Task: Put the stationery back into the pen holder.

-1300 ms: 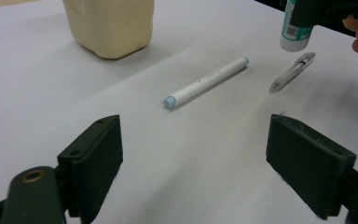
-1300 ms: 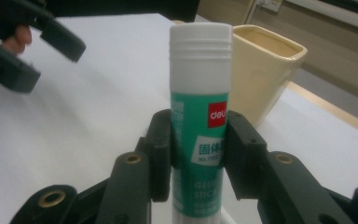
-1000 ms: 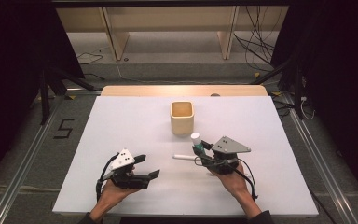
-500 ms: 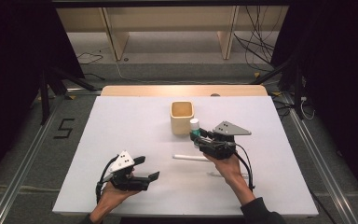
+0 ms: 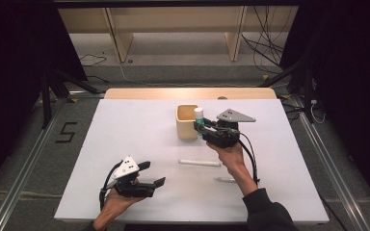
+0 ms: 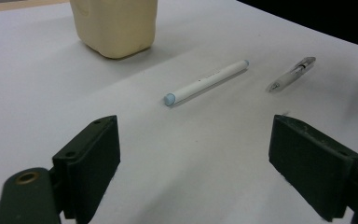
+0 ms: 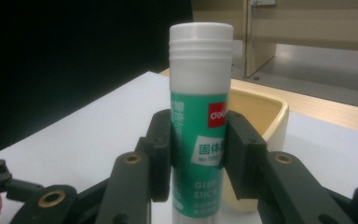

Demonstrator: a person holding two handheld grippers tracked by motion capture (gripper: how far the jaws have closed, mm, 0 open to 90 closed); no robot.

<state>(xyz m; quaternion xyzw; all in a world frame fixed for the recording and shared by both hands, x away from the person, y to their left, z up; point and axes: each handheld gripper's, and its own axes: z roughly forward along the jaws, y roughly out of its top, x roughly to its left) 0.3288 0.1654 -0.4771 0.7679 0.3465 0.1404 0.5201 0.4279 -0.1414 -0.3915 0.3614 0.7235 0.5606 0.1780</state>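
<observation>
A white table in a dark, curtained room

The white tabletop [image 5: 139, 144] fills the middle of the high view, with a strip of pale wood [image 5: 188, 93] along its 12 o'clock edge. Beyond it at 12 o'clock stands a light wooden frame [image 5: 173, 24] whose upright legs [image 5: 118, 41] rest on the grey floor [image 5: 183, 67]. Black cables [image 5: 262, 45] lie tangled at 1 o'clock. Black drapes [image 5: 14, 72] close in at 9 and 3 o'clock. A black "5" [image 5: 66, 132] is marked on the floor at 9 o'clock, and metal rails [image 5: 14, 192] run along both sides.
</observation>
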